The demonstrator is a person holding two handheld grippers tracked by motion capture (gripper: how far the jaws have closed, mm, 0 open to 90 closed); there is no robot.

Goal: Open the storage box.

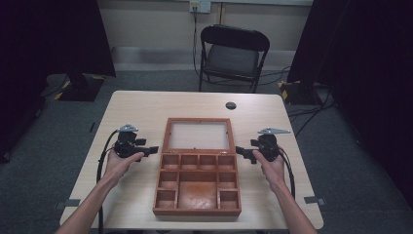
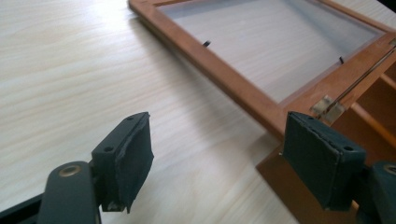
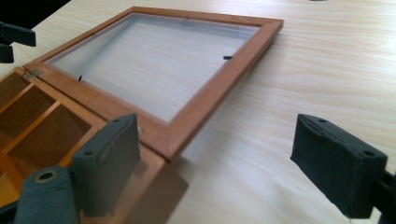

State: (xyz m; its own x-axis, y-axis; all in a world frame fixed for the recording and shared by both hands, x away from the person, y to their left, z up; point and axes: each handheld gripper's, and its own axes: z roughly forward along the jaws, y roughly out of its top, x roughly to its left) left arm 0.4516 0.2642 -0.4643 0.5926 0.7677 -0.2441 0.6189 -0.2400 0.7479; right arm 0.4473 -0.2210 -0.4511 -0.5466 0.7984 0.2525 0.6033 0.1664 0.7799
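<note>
A: Reddish-brown wood, that is the box (image 1: pixel 197 187). It sits at the middle of the pale desk (image 1: pixel 141 105), toward the near edge, with its lid (image 1: pixel 198 135) swung fully open and lying flat on the far side.

B: The lid has a clear pane in a wooden frame?

A: Yes, and the desk grain shows through it. In the left gripper view a small metal hinge (image 2: pixel 328 106) joins lid and box at the corner.

B: What is inside the box?

A: Small square compartments along the far row and down both sides, with one large compartment in the middle. I see nothing in them.

B: And the tongs?

A: The left tongs (image 1: pixel 152 149) are held by the left hand (image 1: pixel 118 163) just left of the box, near the hinge line, jaws spread wide with nothing between them. The right tongs (image 1: pixel 242 152) are in the right hand (image 1: pixel 272 165) just right of the box, also spread apart and gripping nothing. Both point inward at the box.

B: Anything beyond the desk?

A: A black folding chair (image 1: pixel 233 54) stands past the far edge.
</note>
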